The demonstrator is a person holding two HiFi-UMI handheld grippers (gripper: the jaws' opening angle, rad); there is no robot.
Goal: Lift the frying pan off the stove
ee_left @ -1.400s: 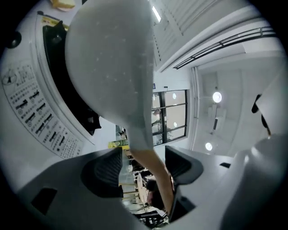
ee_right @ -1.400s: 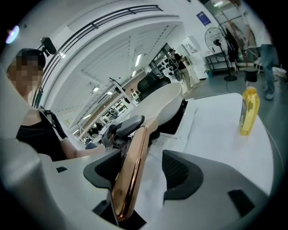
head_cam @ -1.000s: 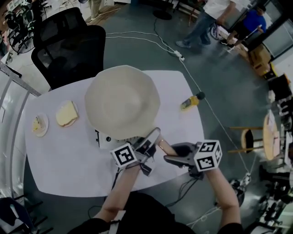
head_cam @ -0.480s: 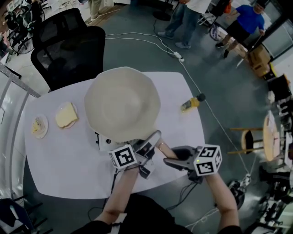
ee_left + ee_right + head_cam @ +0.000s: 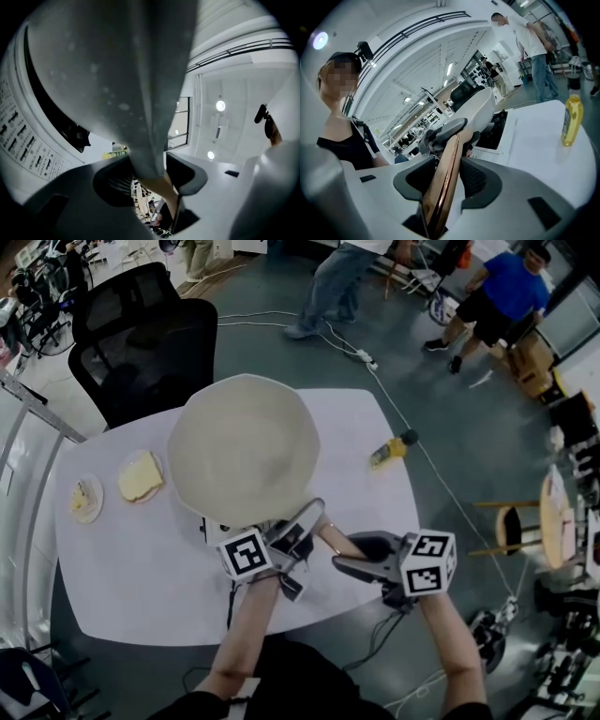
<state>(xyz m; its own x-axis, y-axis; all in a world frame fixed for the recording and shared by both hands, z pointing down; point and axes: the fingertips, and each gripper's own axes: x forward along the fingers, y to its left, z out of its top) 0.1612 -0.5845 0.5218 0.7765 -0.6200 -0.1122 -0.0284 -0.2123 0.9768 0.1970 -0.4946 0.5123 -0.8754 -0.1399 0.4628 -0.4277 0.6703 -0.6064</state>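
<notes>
Over the stove (image 5: 214, 530), in the head view, the pan (image 5: 242, 451) hides nearly all of it. Its handle (image 5: 330, 539) runs out from the stove toward the person, slanting right. The left gripper (image 5: 304, 527) clamps the handle's root, nearer the stove, and the right gripper (image 5: 343, 555) grasps its outer end.

Left gripper view: the jaws pinch the grey handle (image 5: 149, 140), and the pan (image 5: 93, 56) hangs over the stove (image 5: 23, 136); touching or not, I cannot tell.

Right gripper view: the jaws are clenched on the copper handle (image 5: 443, 183), which leads straight ahead to the pan (image 5: 480, 110). Raising both ends evenly looks decisive.
</notes>
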